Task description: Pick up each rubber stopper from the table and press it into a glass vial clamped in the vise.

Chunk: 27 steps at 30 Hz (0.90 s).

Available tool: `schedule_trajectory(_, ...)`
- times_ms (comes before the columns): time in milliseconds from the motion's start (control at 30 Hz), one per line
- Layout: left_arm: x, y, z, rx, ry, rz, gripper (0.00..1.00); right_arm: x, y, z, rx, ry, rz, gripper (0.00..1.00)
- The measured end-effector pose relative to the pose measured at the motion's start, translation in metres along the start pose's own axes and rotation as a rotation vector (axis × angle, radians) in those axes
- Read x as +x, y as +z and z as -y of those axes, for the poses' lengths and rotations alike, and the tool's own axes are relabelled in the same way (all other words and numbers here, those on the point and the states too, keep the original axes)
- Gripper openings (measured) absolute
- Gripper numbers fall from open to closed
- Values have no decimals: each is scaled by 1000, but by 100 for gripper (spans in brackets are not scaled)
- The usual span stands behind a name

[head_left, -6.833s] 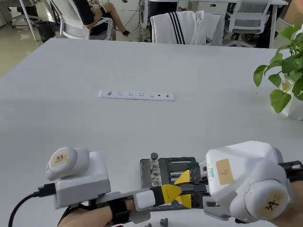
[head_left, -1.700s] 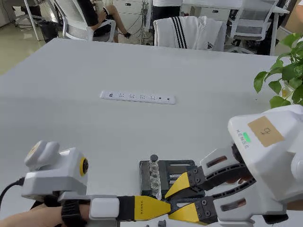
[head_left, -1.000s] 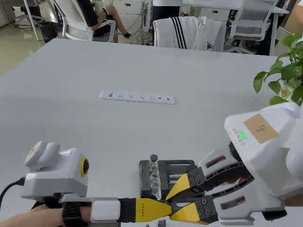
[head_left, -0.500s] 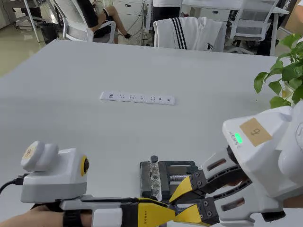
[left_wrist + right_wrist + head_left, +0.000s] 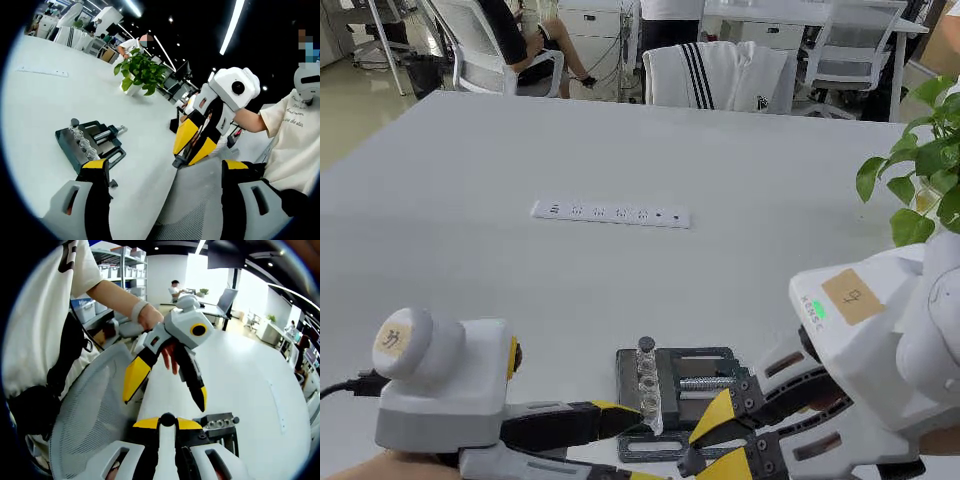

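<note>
A dark vise (image 5: 692, 372) stands near the table's front edge with a row of glass vials (image 5: 647, 385) clamped in it. The far vial carries a dark stopper (image 5: 646, 344). My right gripper (image 5: 688, 456) hovers just in front of the vise, to its right, shut on a small dark rubber stopper (image 5: 167, 419) pinched between its yellow tips. My left gripper (image 5: 635, 446) is in front of the vise on the left, its jaws wide open with nothing between them (image 5: 165, 172). One loose stopper (image 5: 113, 183) lies on the table in front of the vise (image 5: 90, 145).
A white power strip (image 5: 610, 213) lies mid-table. A potted plant (image 5: 920, 170) stands at the right edge. Office chairs (image 5: 715, 75) line the far side. A grey mesh chair (image 5: 95, 410) sits below the table's front edge.
My left gripper's jaws have spread apart from their near-shut pose beside the right gripper's tips. The right gripper has sunk a little lower in the picture, still pinching the stopper.
</note>
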State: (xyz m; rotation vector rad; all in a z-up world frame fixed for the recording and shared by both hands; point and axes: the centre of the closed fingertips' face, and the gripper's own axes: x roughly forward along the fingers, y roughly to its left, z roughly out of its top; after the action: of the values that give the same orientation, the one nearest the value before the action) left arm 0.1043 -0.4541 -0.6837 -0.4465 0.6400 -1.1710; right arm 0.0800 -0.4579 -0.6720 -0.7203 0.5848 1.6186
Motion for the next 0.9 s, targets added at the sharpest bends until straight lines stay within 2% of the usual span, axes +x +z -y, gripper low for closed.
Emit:
schedule_trajectory(67, 0, 2, -2, 23, 16, 5, 99, 0, -2, 1, 4, 1, -3, 6)
schedule_trajectory(167, -2, 2, -9, 61, 50, -3, 99, 0, -4, 1, 9, 1, -5, 6)
schedule_trajectory(267, -4, -1, -15, 119, 94, -34, 99, 1, -6, 1, 13, 3, -11, 6)
schedule_trajectory(367, -5, -1, -20, 172, 133, -47, 99, 1, -8, 1, 17, 3, -17, 6)
schedule_trajectory(433, -7, 0, -25, 215, 171, -47, 99, 1, -11, 7, 34, -23, -30, 6)
schedule_trajectory(533, -9, -2, -30, 266, 215, -75, 99, 1, -15, 13, 61, -40, -50, 6)
schedule_trajectory(900, -15, -7, -39, 364, 300, -119, 99, 6, -31, 31, 69, -50, -113, 6)
